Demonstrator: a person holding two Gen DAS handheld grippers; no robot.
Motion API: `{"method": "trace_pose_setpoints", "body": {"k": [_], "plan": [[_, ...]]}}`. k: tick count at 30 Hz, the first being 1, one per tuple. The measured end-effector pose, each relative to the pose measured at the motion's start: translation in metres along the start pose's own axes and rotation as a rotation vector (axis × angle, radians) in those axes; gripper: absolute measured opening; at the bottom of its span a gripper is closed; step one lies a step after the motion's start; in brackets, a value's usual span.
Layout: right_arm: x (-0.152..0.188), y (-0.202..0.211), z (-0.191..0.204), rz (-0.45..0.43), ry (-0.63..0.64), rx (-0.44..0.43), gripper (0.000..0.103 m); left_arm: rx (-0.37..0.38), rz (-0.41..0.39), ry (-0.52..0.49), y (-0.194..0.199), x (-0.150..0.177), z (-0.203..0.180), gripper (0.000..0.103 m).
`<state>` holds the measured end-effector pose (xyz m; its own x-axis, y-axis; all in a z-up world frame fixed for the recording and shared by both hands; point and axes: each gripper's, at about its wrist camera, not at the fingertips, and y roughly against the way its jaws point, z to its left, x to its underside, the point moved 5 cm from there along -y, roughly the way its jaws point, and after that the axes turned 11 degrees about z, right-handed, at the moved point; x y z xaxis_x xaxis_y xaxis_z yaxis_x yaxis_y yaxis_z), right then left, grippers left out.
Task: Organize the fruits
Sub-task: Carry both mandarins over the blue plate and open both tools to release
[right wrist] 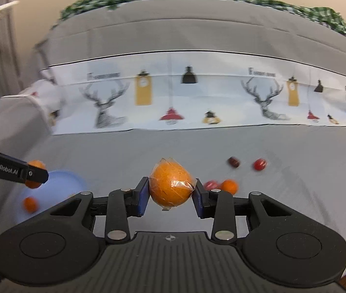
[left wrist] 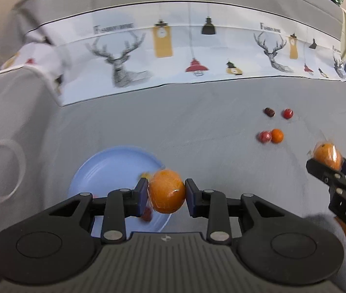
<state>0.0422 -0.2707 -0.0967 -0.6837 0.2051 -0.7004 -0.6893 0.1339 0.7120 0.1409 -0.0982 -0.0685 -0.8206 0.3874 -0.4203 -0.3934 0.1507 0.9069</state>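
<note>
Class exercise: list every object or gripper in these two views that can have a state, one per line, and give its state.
left gripper: shut on a wrapped orange, over the blue plate.
right gripper: shut on a second wrapped orange, above the cloth.
blue plate: holds at least two small fruits.
four small fruits: loose on the grey tablecloth, right of the plate.

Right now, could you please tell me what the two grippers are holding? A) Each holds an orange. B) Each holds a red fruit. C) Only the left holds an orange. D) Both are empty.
A: the left gripper grips one orange above the blue plate, and the right gripper grips another wrapped orange.
</note>
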Motion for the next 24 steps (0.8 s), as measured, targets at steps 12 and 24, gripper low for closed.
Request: {"method": "trace_pose_setpoints", "body": {"k": [12, 24], "plan": [[0.069, 0.086, 0.083, 0.001, 0.116, -0.098, 0.038, -0.001, -0.048, 0.115, 0.081, 0.103, 0.033, 0.036], [0.092, 0.133, 0.127, -0.076, 0.237, -0.12, 0.038, -0.009, -0.131, 0.145, 0.126, 0.154, 0.04, 0.036]]}}
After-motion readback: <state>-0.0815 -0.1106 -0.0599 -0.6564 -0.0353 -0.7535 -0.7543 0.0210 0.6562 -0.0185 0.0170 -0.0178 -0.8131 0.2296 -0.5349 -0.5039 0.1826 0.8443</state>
